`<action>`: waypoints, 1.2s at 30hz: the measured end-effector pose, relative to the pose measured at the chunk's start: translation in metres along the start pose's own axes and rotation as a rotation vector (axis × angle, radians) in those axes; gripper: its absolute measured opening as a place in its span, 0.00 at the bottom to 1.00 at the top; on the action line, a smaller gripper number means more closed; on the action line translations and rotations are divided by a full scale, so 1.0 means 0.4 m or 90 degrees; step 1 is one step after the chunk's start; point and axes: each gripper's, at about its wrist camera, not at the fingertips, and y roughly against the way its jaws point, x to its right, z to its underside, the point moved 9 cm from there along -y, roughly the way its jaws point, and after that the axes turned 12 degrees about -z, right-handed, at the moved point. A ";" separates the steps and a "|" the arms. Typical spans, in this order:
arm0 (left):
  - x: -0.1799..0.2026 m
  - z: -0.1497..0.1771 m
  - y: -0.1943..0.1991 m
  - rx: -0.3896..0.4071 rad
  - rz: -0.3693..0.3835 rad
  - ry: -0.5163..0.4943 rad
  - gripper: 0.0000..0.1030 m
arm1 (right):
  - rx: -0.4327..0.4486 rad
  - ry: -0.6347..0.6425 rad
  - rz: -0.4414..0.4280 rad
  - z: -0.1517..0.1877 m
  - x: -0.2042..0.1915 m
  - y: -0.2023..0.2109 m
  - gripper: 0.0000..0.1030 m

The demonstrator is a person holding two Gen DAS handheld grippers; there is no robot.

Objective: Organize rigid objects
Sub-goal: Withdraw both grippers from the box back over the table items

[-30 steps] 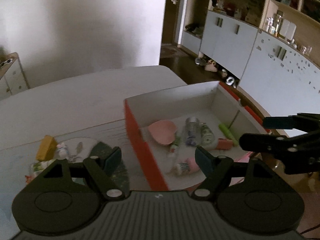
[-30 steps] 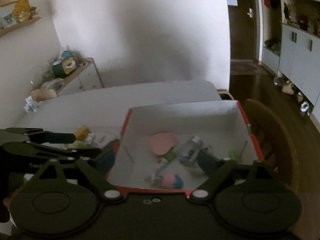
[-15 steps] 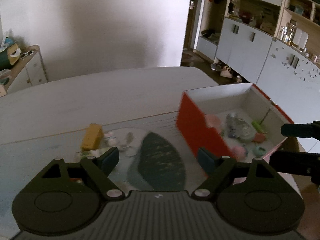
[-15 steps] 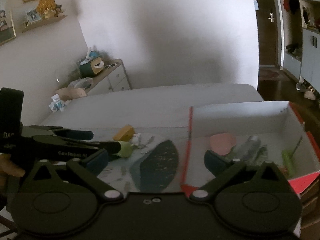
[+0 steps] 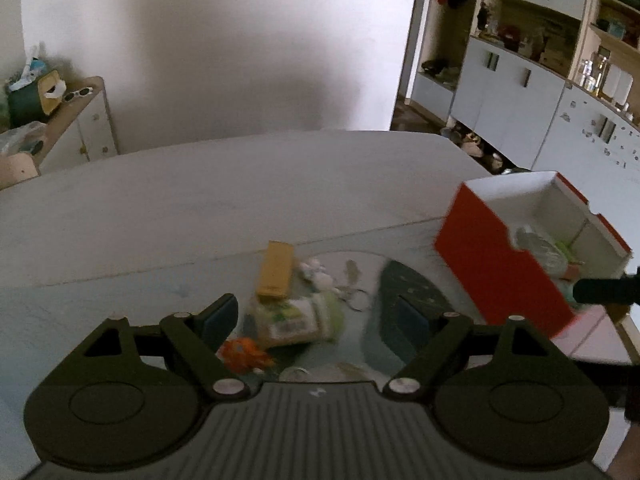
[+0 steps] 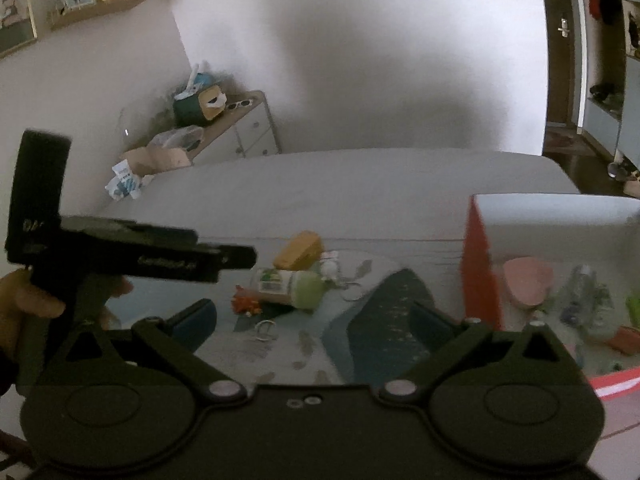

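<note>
Both tongs empty, jaws spread wide. Left tongs [image 5: 316,316] above the green-capped bottle [image 5: 298,320] lying on the table [image 5: 200,200], beside the yellow box [image 5: 275,269]. Right tongs [image 6: 314,320] near the red box [image 6: 476,256] holding sorted items.

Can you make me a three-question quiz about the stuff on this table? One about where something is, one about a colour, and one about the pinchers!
1. Where is the pink heart-shaped dish?
A. inside the red box
B. on the bare table
C. between the jaws

2. What colour is the little block lying behind the green bottle?
A. blue
B. yellow
C. black

3. How is the left gripper?
A. shut on the bottle
B. open and holding nothing
C. shut on a ring

Answers: 1 A, the dish lies inside the white walls of the box. 2 B, its top is plainly yellow. 3 B, its pads stand wide apart, touching nothing.
</note>
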 end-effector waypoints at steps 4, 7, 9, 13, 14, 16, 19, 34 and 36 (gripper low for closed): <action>-0.045 -0.024 -0.042 -0.003 -0.006 0.000 0.83 | -0.016 0.009 -0.003 0.000 -0.038 -0.069 0.99; -0.063 -0.045 -0.080 -0.011 -0.004 0.000 0.83 | -0.026 0.007 0.001 0.004 -0.051 -0.116 0.99; -0.073 -0.055 -0.108 -0.018 -0.006 -0.009 0.83 | -0.032 0.001 0.005 0.006 -0.058 -0.151 0.99; -0.081 -0.066 -0.163 -0.030 -0.011 -0.022 0.83 | -0.045 -0.006 0.013 0.010 -0.072 -0.218 0.99; -0.082 -0.068 -0.179 -0.036 -0.010 -0.025 0.83 | -0.047 -0.005 0.017 0.011 -0.075 -0.235 0.99; -0.083 -0.071 -0.205 -0.047 -0.009 -0.028 0.83 | -0.054 -0.005 0.025 0.011 -0.078 -0.266 0.99; -0.084 -0.069 -0.250 -0.070 -0.004 -0.031 0.83 | -0.063 -0.007 0.043 0.011 -0.076 -0.313 0.99; -0.069 -0.065 -0.409 -0.152 0.034 -0.083 0.83 | -0.101 -0.018 0.086 0.018 -0.024 -0.443 0.99; -0.066 -0.070 -0.422 -0.152 0.038 -0.094 0.83 | -0.103 -0.012 0.085 0.019 -0.025 -0.454 0.99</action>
